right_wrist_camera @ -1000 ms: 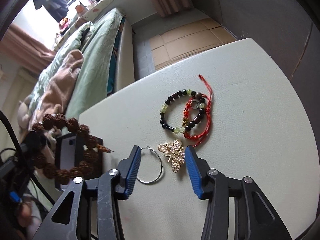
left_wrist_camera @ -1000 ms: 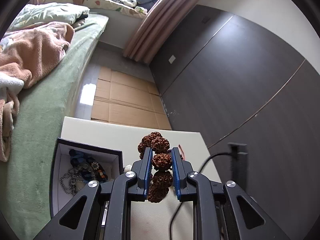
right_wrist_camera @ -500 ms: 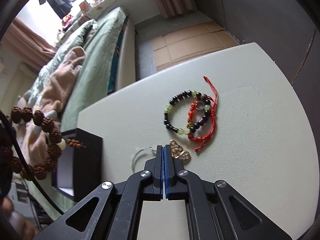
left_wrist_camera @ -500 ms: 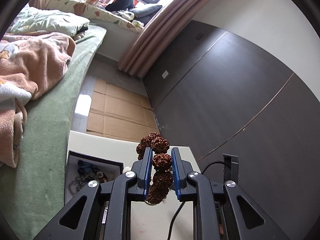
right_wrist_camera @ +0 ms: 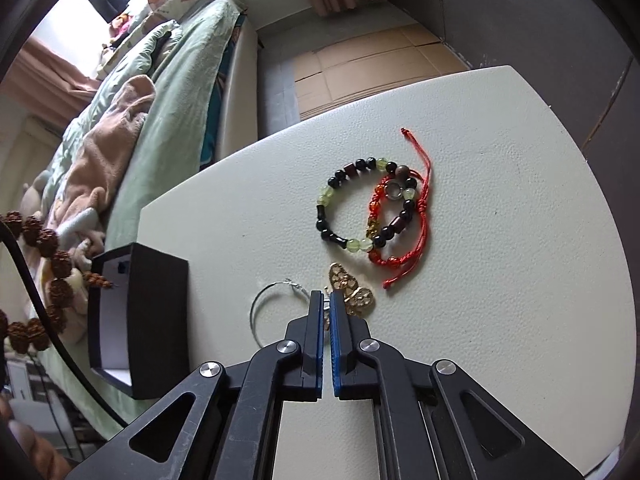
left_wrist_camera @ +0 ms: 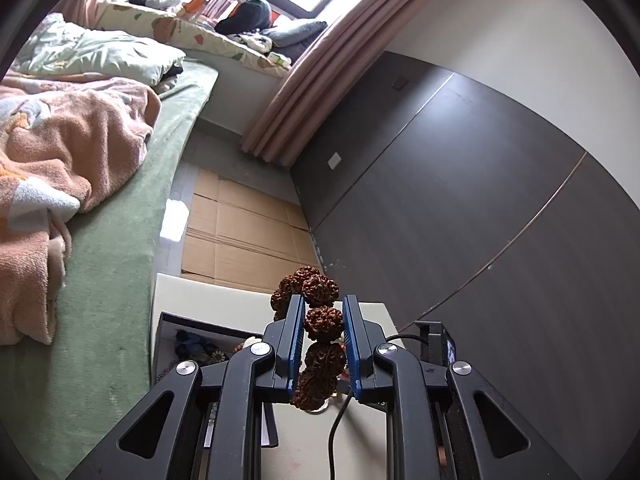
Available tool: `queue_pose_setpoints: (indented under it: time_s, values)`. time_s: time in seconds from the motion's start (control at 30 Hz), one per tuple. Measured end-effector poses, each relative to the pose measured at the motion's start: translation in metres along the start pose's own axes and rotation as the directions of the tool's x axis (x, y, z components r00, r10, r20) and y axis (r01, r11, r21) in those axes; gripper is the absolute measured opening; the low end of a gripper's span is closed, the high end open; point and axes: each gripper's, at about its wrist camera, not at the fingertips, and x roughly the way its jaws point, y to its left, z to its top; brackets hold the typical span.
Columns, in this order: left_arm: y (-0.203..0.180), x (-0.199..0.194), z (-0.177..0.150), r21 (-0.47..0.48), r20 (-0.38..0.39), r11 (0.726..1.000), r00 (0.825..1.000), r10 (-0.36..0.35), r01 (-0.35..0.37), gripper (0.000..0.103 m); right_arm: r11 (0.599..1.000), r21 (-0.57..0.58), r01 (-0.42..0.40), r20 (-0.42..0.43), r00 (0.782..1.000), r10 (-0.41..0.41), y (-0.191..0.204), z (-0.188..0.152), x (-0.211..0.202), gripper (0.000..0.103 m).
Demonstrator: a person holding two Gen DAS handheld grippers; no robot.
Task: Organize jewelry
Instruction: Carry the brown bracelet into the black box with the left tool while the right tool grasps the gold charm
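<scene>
My left gripper is shut on a brown seed-bead bracelet and holds it up above the black jewelry box; the bracelet also hangs at the left edge of the right wrist view. My right gripper is nearly shut on the edge of a gold butterfly brooch on the white table. A silver hoop earring lies just left of it. A dark and green bead bracelet and a red cord bracelet lie beyond.
The black box stands at the table's left edge, with several pieces inside. A bed with blankets lies to the left. A dark wall is on the right. A black cable runs by the left gripper.
The right gripper shut from wide open onto the butterfly brooch, which has shifted slightly. The left gripper has tilted upward with the seed bracelet, so the box sank lower in its view.
</scene>
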Motion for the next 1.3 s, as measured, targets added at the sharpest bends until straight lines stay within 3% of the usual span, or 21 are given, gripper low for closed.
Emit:
queue_pose_setpoints:
  time_s: [0.37,0.6,0.67,0.73,0.9,1.23,1.3]
  values:
    - [0.016,0.001,-0.002,-0.017,-0.025,0.998,0.998,0.055,-0.055,0.02,0.997,-0.041,0.061,0.012,0.998,-0.061,0.007,0.0,0.006,0.003]
    - [0.029,0.005,-0.003,-0.043,-0.068,0.993,0.992,0.103,-0.106,0.023,0.998,-0.048,-0.033,0.076,0.996,0.037,0.014,-0.001,-0.014,0.002]
    - [0.032,0.008,-0.004,-0.051,-0.084,0.991,0.989,0.122,-0.127,0.034,0.996,-0.052,-0.079,0.094,0.992,0.083,0.017,-0.002,-0.022,0.002]
    - [0.035,0.008,-0.005,-0.062,-0.083,0.987,0.986,0.144,-0.149,0.059,0.987,-0.071,-0.145,0.117,0.981,0.153,0.025,-0.002,-0.031,0.002]
    - [0.038,0.005,-0.005,-0.055,-0.053,0.978,0.979,0.197,-0.2,0.078,0.957,-0.123,-0.263,0.156,0.947,0.281,0.048,-0.006,-0.047,0.002]
    - [0.047,0.009,-0.004,-0.068,-0.042,0.952,0.954,0.296,-0.299,0.079,0.862,-0.209,-0.462,0.08,0.87,0.486,0.108,-0.019,-0.036,0.003]
    - [0.046,0.009,-0.004,-0.065,-0.028,0.948,0.95,0.31,-0.312,0.079,0.852,-0.213,-0.478,0.046,0.866,0.497,0.119,-0.021,-0.028,0.003]
